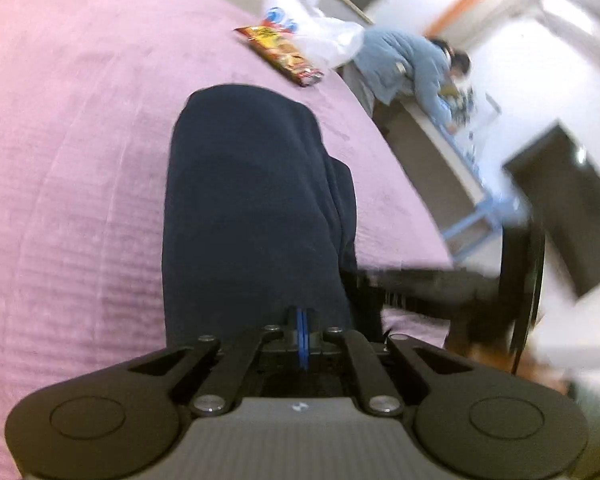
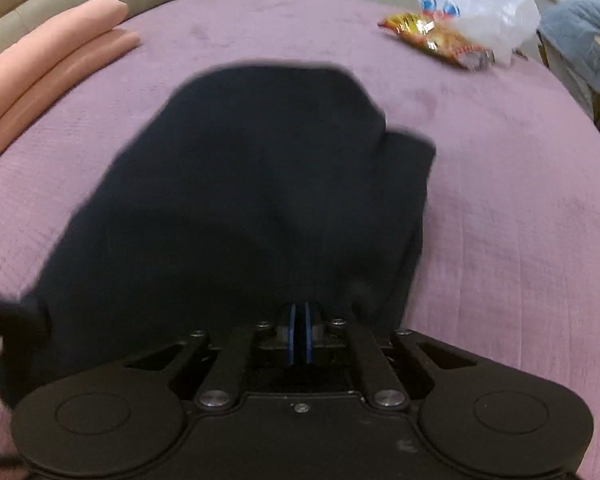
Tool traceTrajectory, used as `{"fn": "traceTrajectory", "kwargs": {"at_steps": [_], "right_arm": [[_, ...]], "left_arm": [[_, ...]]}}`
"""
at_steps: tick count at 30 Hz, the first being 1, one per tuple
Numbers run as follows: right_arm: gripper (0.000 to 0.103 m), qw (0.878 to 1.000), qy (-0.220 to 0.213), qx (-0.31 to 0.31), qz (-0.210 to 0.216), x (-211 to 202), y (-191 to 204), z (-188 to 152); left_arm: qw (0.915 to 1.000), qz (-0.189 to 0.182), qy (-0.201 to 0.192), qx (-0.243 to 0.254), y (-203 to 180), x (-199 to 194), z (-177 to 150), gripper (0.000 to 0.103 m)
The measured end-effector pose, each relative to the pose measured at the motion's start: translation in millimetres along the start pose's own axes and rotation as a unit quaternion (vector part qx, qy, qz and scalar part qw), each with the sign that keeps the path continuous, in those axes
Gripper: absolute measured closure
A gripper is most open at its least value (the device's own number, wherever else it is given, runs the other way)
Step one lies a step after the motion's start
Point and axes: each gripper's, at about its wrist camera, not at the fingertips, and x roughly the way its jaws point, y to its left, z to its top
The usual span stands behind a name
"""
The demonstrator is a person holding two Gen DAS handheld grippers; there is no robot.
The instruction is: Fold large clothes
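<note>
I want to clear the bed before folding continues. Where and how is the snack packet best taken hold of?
Take the snack packet by its near short end, the yellow-and-red crimped edge pointing away from the white plastic bag. Come from the open pink bedspread side: the packet lies flat, its far end is against the bag, and a flat sealed edge probably suits a two-finger pinch.

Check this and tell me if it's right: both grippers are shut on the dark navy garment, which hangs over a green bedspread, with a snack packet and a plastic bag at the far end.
One thing is wrong: the bedspread is pinkish purple, not green, as the right wrist view shows. The rest stands: the left gripper and the right gripper are shut on the dark navy garment, with the snack packet and the plastic bag at the far end.
</note>
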Motion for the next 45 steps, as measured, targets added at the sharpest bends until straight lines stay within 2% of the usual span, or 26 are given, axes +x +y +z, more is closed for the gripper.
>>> {"fn": "traceTrajectory", "kwargs": {"at_steps": [3, 6, 7, 8, 11, 13, 16, 20, 22, 27, 32, 40, 43, 45], "right_arm": [[0.102, 1.0, 0.004, 0.007, -0.007, -15, -5, -13], [0.102, 0.999, 0.018, 0.026, 0.003, -23, -17, -15], [0.094, 0.999, 0.024, 0.033, 0.003, -27, -20, -16], [0.074, 0.999, 0.028, 0.04, 0.0, -32, -23, -18], [0.045, 0.998, 0.02, 0.063, -0.005, -47, -31, -22], [0.026, 0.996, 0.005, 0.094, 0.005, -56, -38, -19], [0.025, 0.988, -0.008, 0.147, 0.04, -52, -52, -12], [0.025, 0.974, -0.007, 0.209, 0.082, -34, -63, -3], [0.024, 0.971, -0.008, 0.223, 0.084, -24, -66, -1], [0.023, 0.969, -0.004, 0.233, 0.078, -4, -75, -2], [0.021, 0.957, 0.012, 0.264, 0.118, 15, -89, -8], [0.017, 0.937, 0.015, 0.296, 0.184, 40, -103, -19], [0.018, 0.931, 0.005, 0.307, 0.195, 41, -103, -23], [0.022, 0.929, 0.0, 0.309, 0.202, 42, -101, -24]], "left_arm": [[0.9999, 0.007, 0.006, 0.006, 0, -7, 1, 0.1], [0.9996, 0.018, 0.018, 0.015, -3, -20, 7, 0.098], [0.9992, 0.029, 0.017, 0.021, -4, -25, 10, 0.089], [0.9986, 0.042, 0.015, 0.029, -3, -30, 14, 0.084], [0.998, 0.054, -0.004, 0.031, -2, -45, 23, 0.067], [0.9979, 0.062, -0.007, 0.02, 3, -49, 34, 0.04], [0.998, 0.061, -0.006, 0.012, 13, -44, 49, 0.032], [0.9995, 0.017, 0.021, -0.019, 32, -18, 67, 0.031], [0.9988, 0.006, 0.039, -0.029, 40, -4, 71, 0.031], [0.9969, -0.002, 0.076, -0.02, 46, 19, 69, 0.031], [0.9935, -0.04, 0.088, -0.059, 66, 35, 63, 0.025], [0.9785, -0.115, 0.102, -0.138, 99, 64, 53, 0.013], [0.9689, -0.142, 0.104, -0.174, 109, 79, 48, 0.009], [0.962, -0.16, 0.098, -0.198, 116, 89, 45, 0.009]]}}
